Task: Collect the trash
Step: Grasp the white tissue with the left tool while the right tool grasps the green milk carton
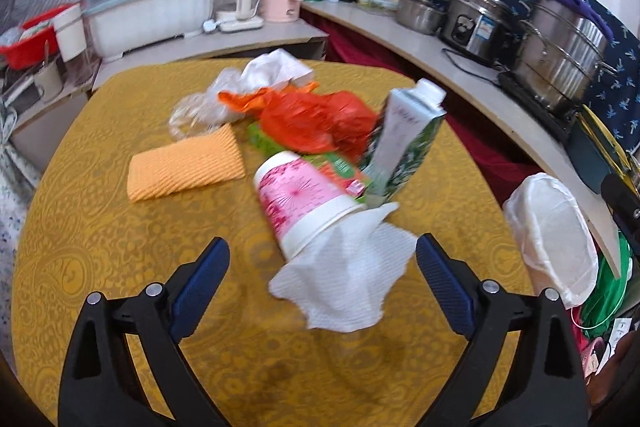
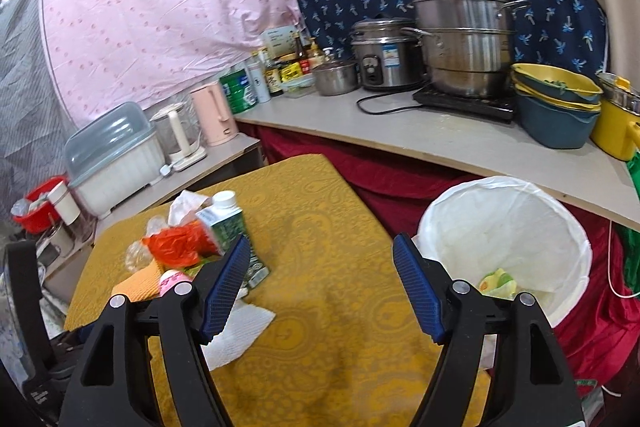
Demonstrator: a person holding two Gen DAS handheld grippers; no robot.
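Observation:
Trash lies on the yellow-clothed table (image 1: 100,227). A pink flowered paper cup (image 1: 296,195) lies on its side with a white paper towel (image 1: 348,283) at its mouth. Behind it are an orange plastic bag (image 1: 316,119), a green-white carton (image 1: 408,135), clear plastic (image 1: 200,103) and a white tissue (image 1: 276,65). My left gripper (image 1: 322,267) is open and empty, just short of the towel. My right gripper (image 2: 322,263) is open and empty over the table's right part, between the carton (image 2: 228,223) and a white-lined trash bin (image 2: 508,227) holding a yellow-green scrap (image 2: 496,283).
An orange cloth (image 1: 188,171) lies left of the cup. The bin (image 1: 552,235) stands off the table's right edge, under a counter (image 2: 440,139) with steel pots, a rice cooker and bowls. A dish box (image 1: 148,3) and kettles stand behind.

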